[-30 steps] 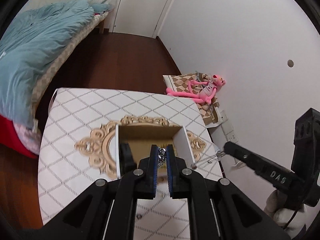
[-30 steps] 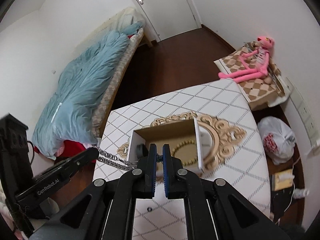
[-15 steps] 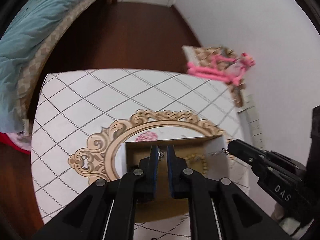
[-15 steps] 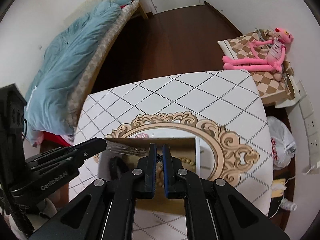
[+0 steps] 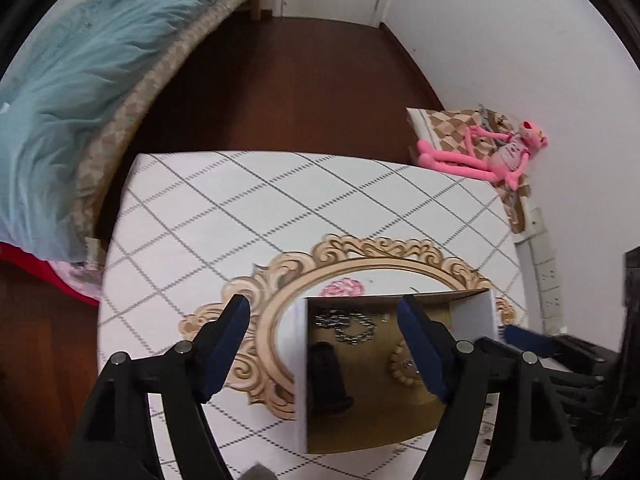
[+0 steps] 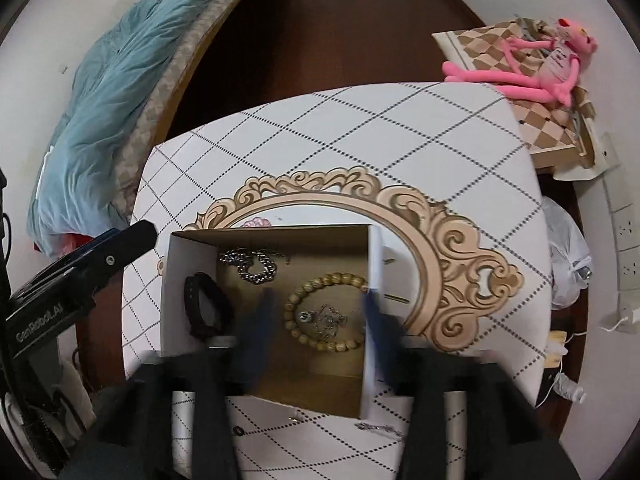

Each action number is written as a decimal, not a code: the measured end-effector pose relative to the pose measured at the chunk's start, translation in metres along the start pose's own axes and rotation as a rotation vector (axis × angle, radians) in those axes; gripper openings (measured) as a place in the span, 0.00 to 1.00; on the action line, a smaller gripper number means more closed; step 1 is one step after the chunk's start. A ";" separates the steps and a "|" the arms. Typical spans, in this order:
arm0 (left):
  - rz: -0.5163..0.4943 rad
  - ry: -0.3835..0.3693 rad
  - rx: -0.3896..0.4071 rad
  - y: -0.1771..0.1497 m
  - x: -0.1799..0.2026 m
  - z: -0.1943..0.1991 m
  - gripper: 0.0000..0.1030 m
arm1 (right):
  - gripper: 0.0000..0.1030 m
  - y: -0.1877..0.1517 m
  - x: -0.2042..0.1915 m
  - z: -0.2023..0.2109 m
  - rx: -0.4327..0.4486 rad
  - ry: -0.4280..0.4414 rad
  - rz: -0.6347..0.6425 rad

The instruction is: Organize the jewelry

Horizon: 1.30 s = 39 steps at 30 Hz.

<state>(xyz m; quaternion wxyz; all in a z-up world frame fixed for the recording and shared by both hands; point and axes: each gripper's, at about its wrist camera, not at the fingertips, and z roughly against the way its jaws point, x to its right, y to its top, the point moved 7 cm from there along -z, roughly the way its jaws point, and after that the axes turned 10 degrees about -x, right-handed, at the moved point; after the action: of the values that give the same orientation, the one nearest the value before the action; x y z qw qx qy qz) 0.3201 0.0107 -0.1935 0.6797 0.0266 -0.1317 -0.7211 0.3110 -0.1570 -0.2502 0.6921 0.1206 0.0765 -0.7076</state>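
An open cardboard box (image 6: 188, 280) (image 5: 300, 360) sits on the patterned table. Inside lie a silver chain (image 6: 256, 268) (image 5: 346, 326), a wooden bead bracelet (image 6: 326, 312) (image 5: 400, 364) with a thin necklace (image 6: 326, 318) in its ring, and a black band (image 6: 206, 306) (image 5: 326, 376). My left gripper (image 5: 324, 320) is open and empty, its fingers straddling the box's left wall. My right gripper (image 6: 316, 312) is open and empty above the box, its blurred fingers either side of the bead bracelet.
The table (image 6: 360, 132) has a white diamond pattern with a gold oval frame print. A small chain piece (image 6: 378, 428) and a dark ring (image 6: 238, 431) lie on it near the box's front. A bed (image 5: 80, 80) is left, a pink plush (image 5: 480, 156) right.
Both grippers opened and let go of the silver chain, which now lies in the box. Both grippers have come lower and closer over the box.
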 end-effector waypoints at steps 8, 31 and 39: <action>-0.017 0.156 0.081 -0.024 -0.012 0.011 1.00 | 0.93 -0.022 0.008 0.015 0.079 -0.193 0.022; 0.009 0.190 0.069 -0.078 -0.013 0.017 1.00 | 0.99 -0.068 0.004 0.019 0.144 -0.319 0.007; 0.019 0.194 0.123 -0.095 -0.012 0.054 1.00 | 0.99 -0.088 -0.015 0.064 0.260 -0.331 0.021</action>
<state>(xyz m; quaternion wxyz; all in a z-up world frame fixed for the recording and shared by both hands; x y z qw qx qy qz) 0.2169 0.0345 -0.1648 0.6929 0.1367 -0.1096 -0.6994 0.2191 -0.1571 -0.1897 0.6810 0.0918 -0.1312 -0.7145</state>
